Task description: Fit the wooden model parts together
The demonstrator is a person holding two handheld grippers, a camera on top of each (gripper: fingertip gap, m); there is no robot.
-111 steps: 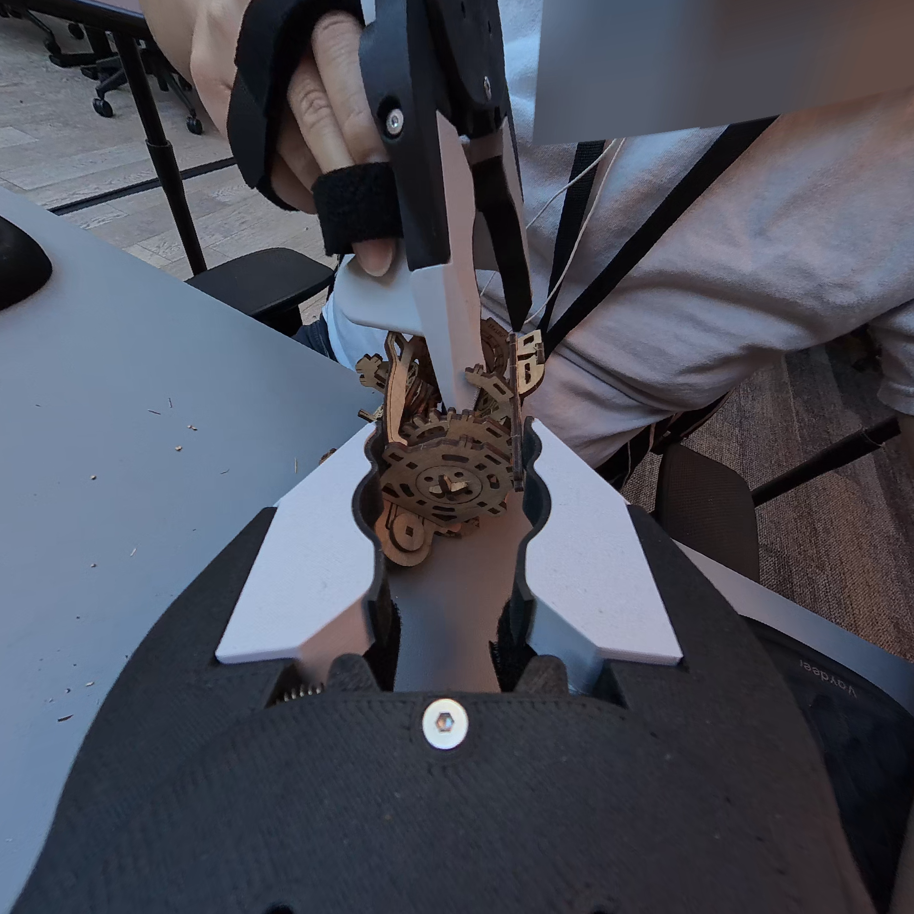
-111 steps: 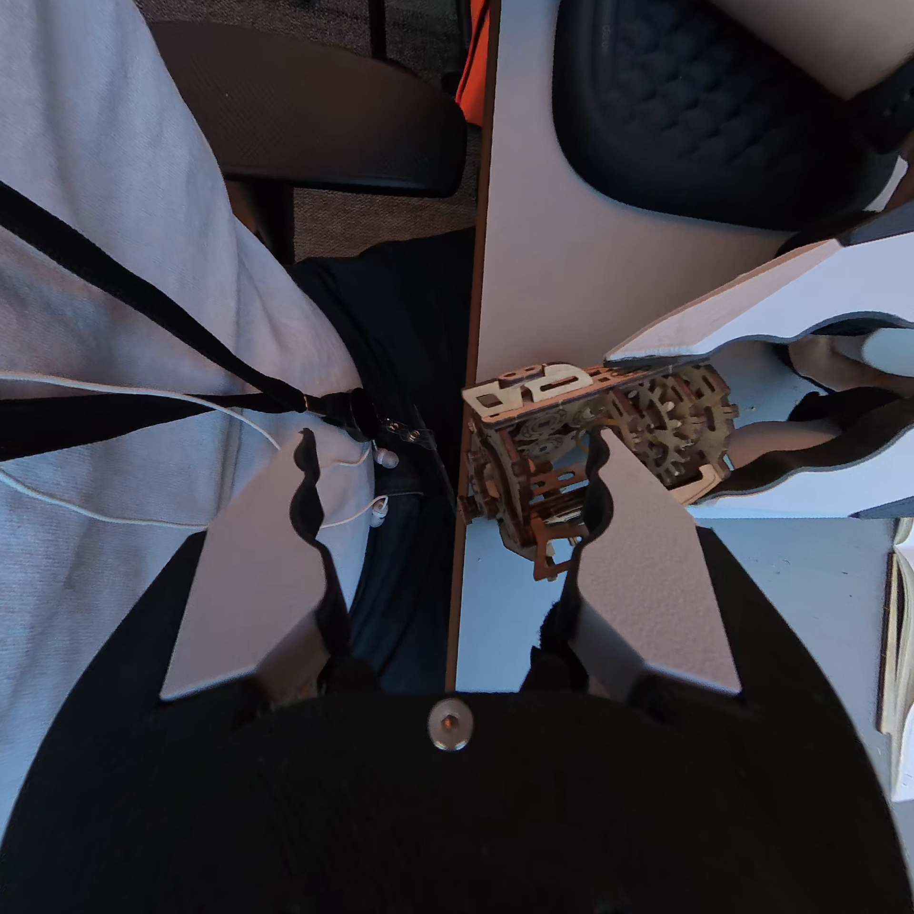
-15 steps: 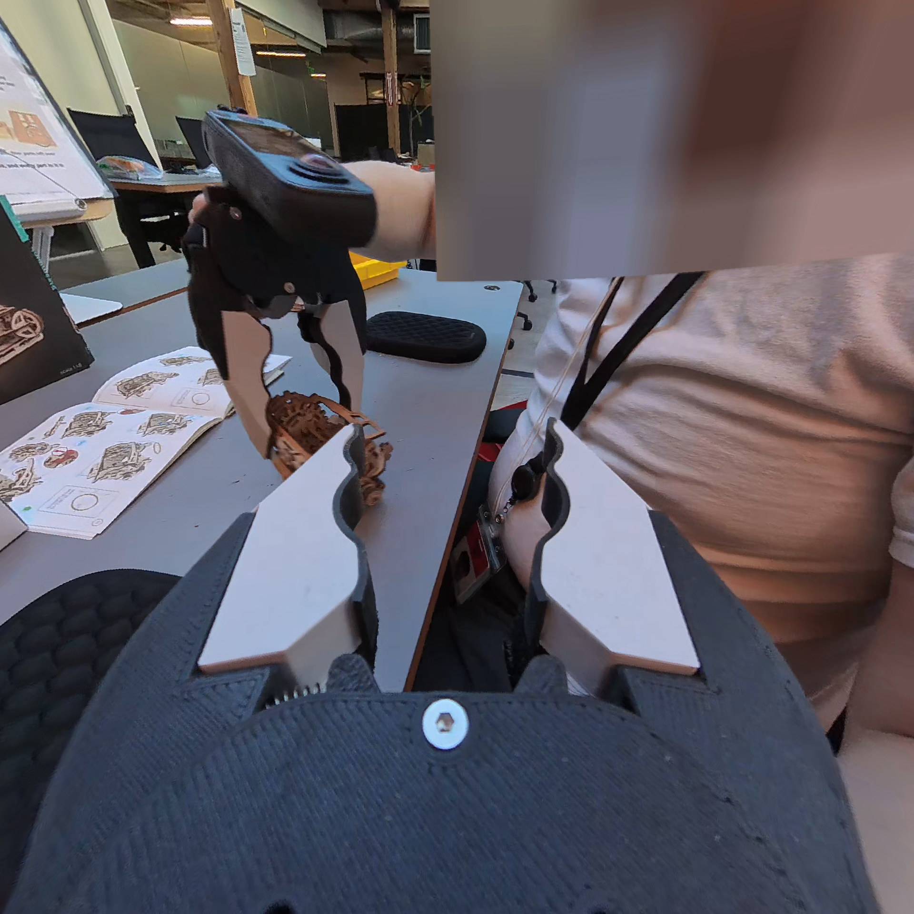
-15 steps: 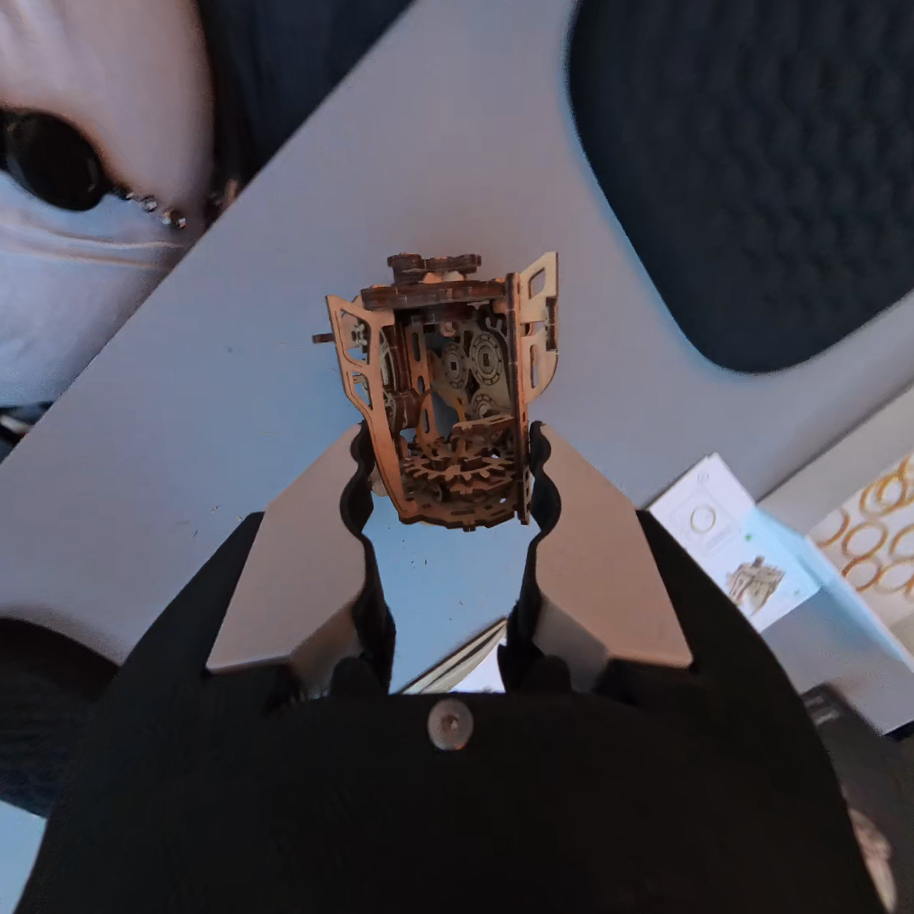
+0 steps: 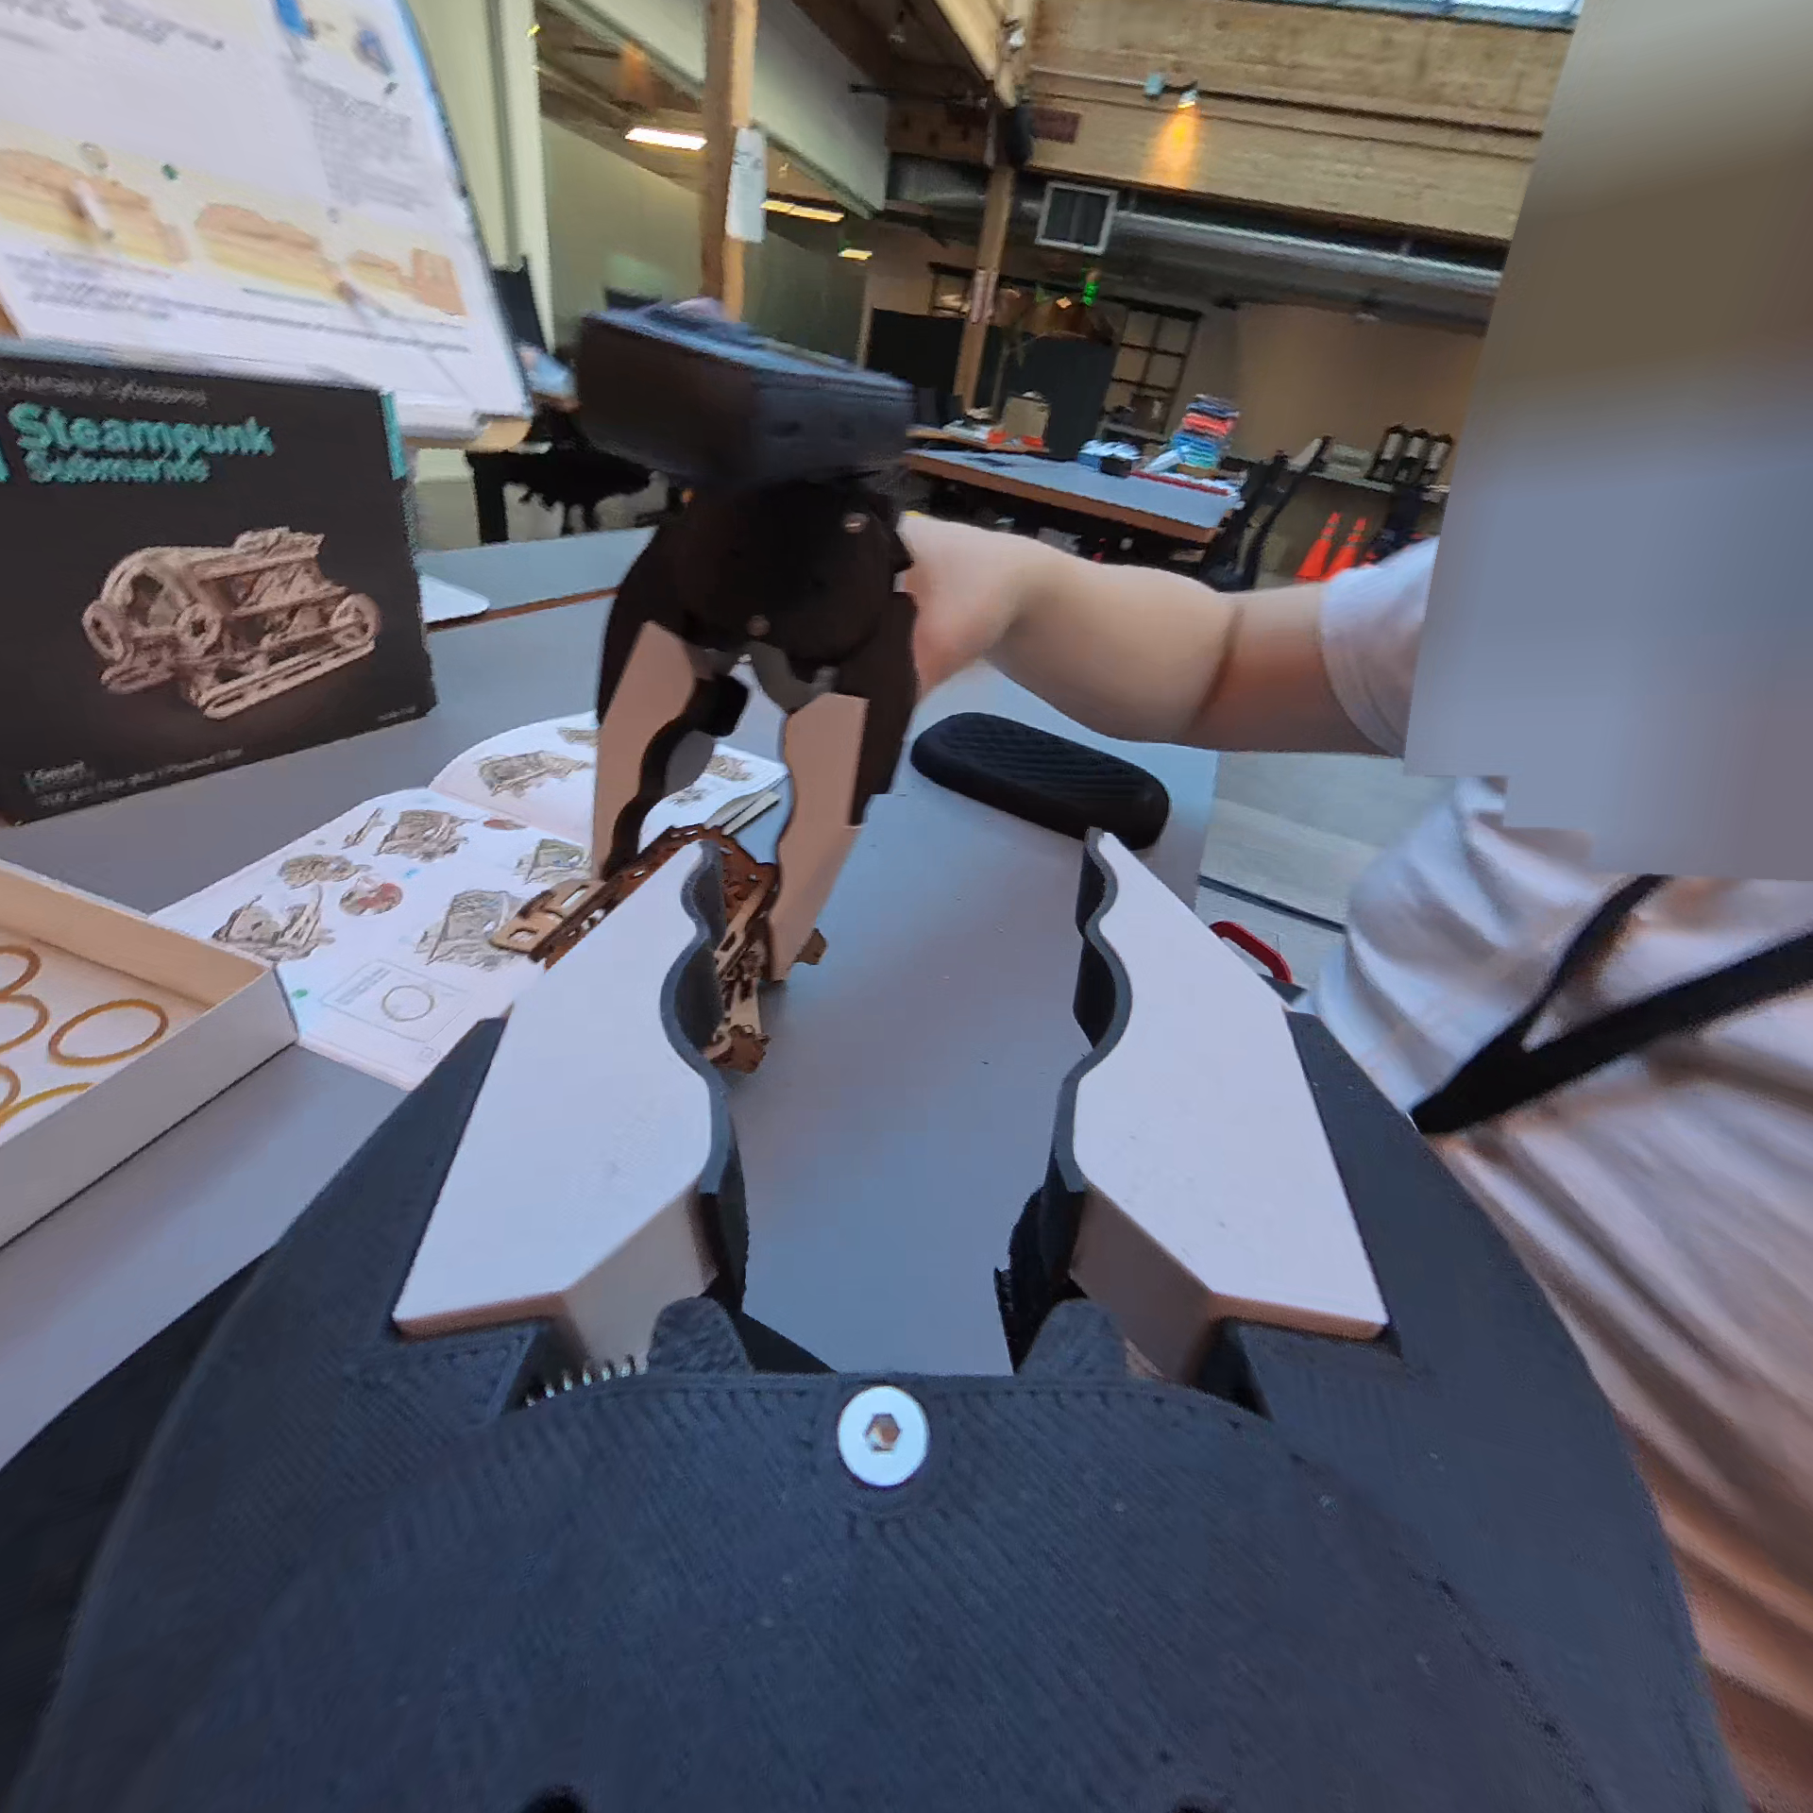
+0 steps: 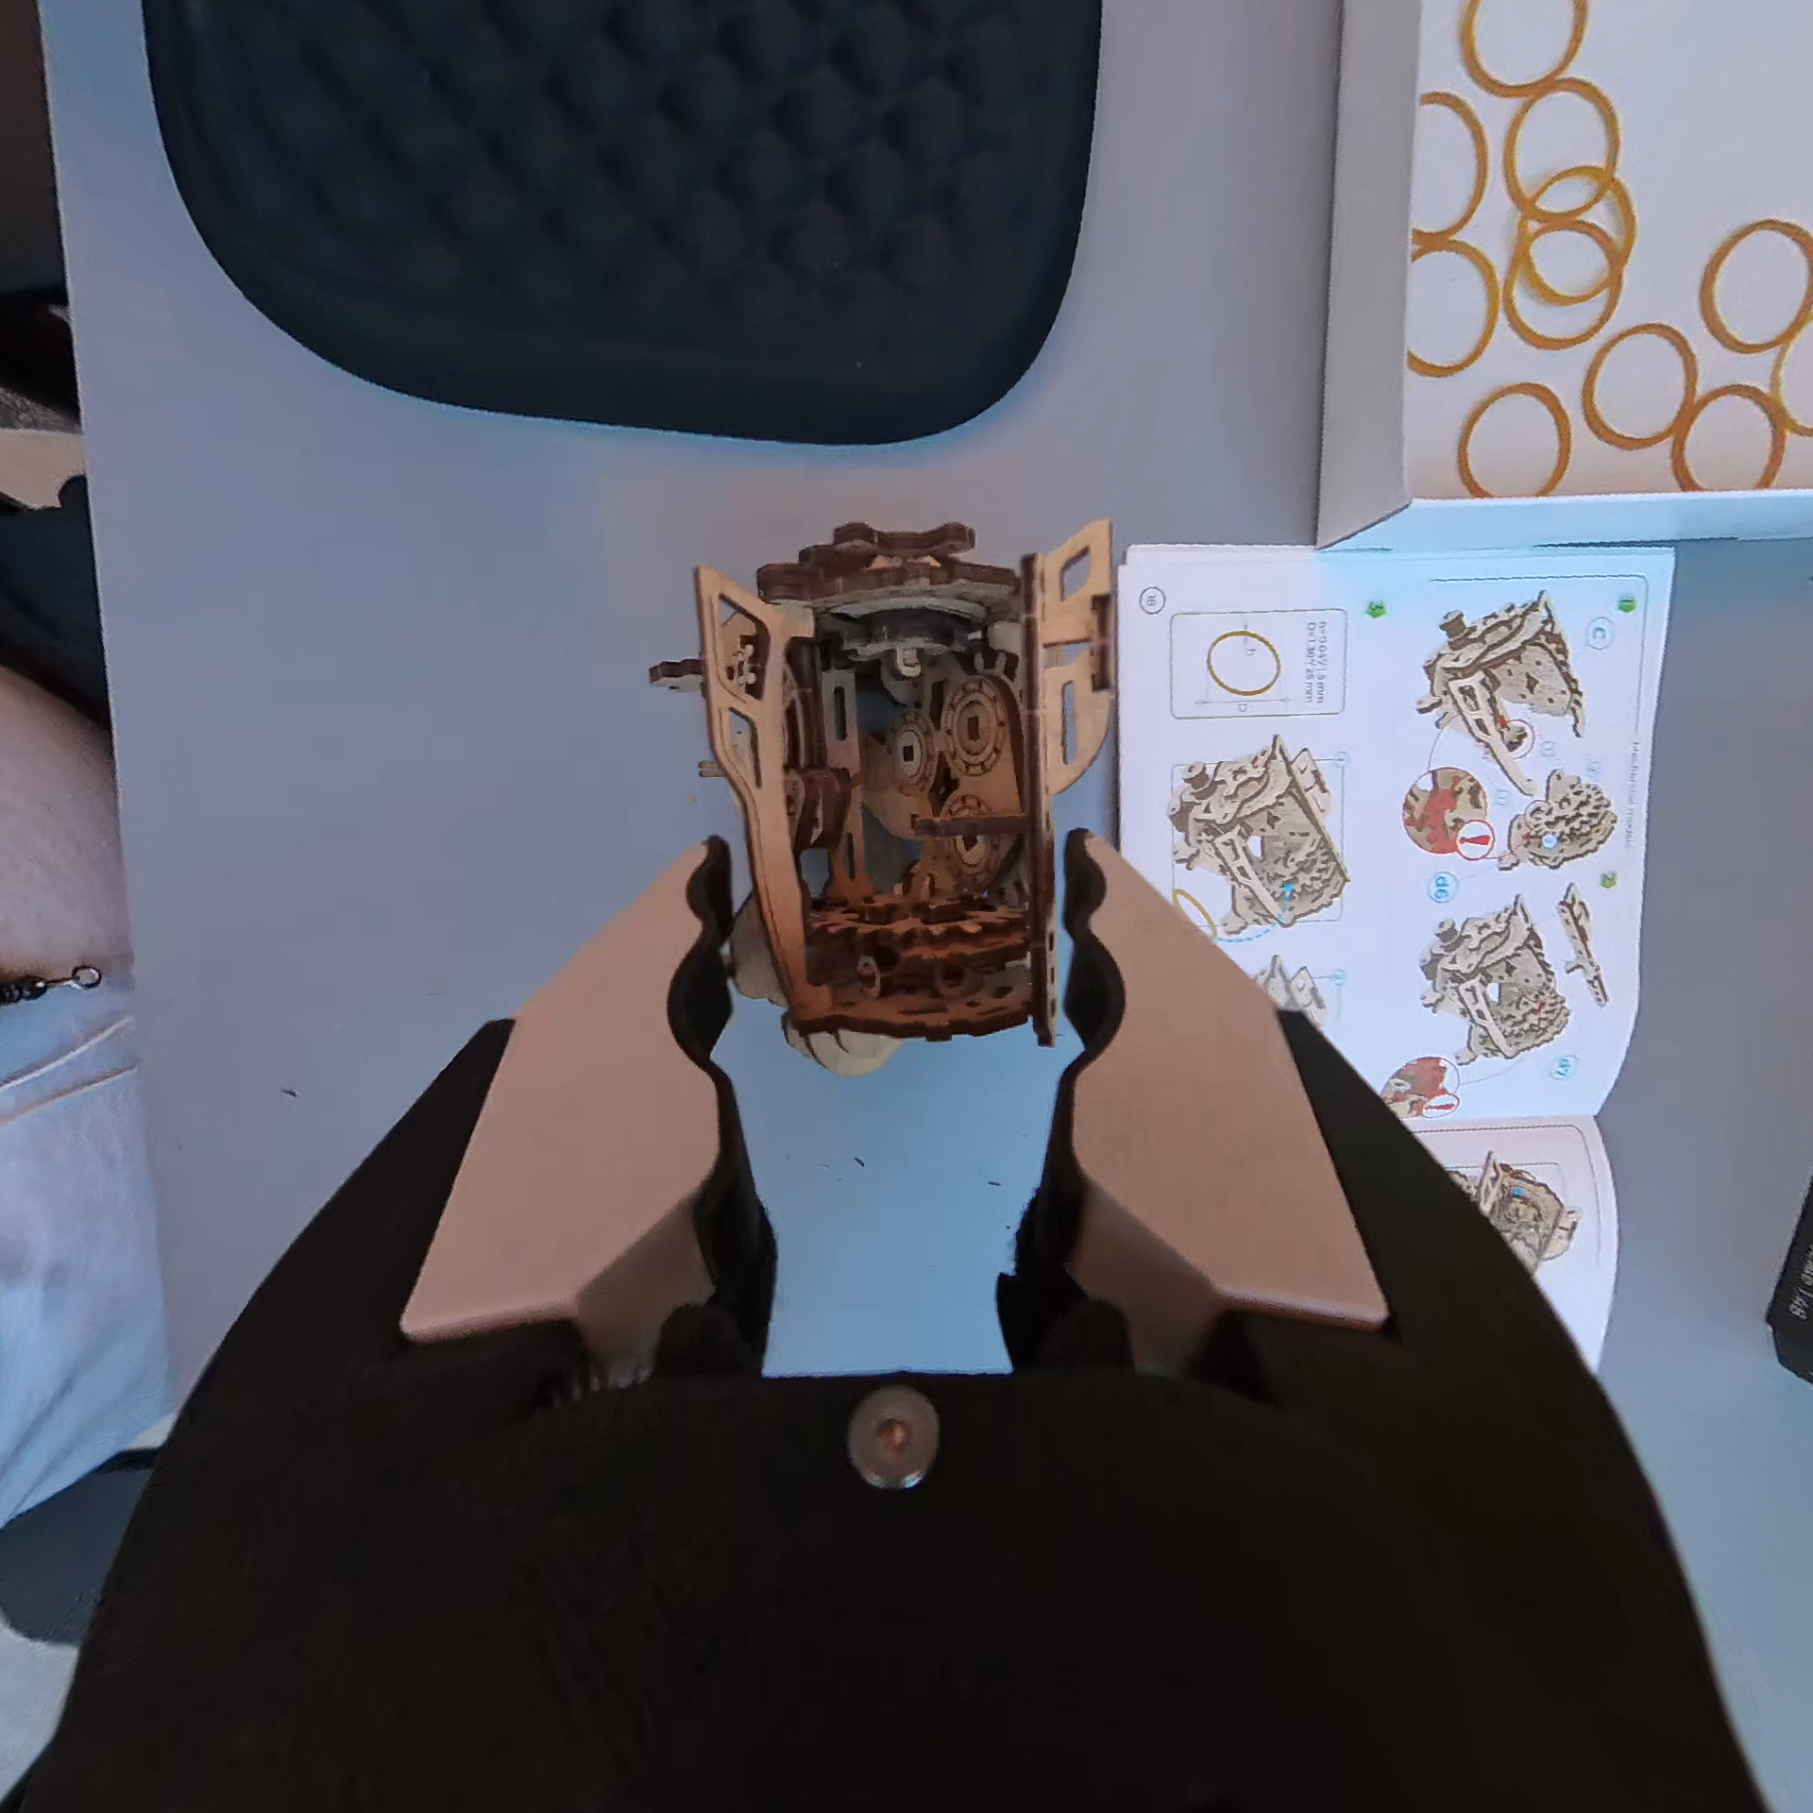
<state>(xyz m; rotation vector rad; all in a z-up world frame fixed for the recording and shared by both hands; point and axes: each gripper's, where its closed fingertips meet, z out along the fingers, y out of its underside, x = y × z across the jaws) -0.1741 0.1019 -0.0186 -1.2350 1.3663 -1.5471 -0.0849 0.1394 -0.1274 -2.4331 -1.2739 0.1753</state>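
The wooden model [image 6: 903,814], an open frame full of gears, sits between my right gripper's [image 6: 893,863] fingers, which are closed on its two side panels. The gripper points down at the grey table [image 6: 392,785] and holds the model low over it, beside the booklet; whether it touches the table I cannot tell. In the left wrist view the model [image 5: 731,942] shows partly behind my left finger, under the right gripper [image 5: 716,863]. My left gripper [image 5: 893,873] is open and empty, a short way in front of the model.
An open instruction booklet [image 6: 1393,834] lies right of the model. A white box of rubber bands [image 6: 1570,245] and a black padded mat [image 6: 608,196] lie beyond it. The dark kit box [image 5: 196,589] and a propped instruction sheet [image 5: 226,196] stand at the back. The person's torso [image 5: 1570,1177] is at the table edge.
Earlier my left gripper held the model and the right was open beside it. Now the right holds it and the left is open. The right has carried it over the table toward the booklet.
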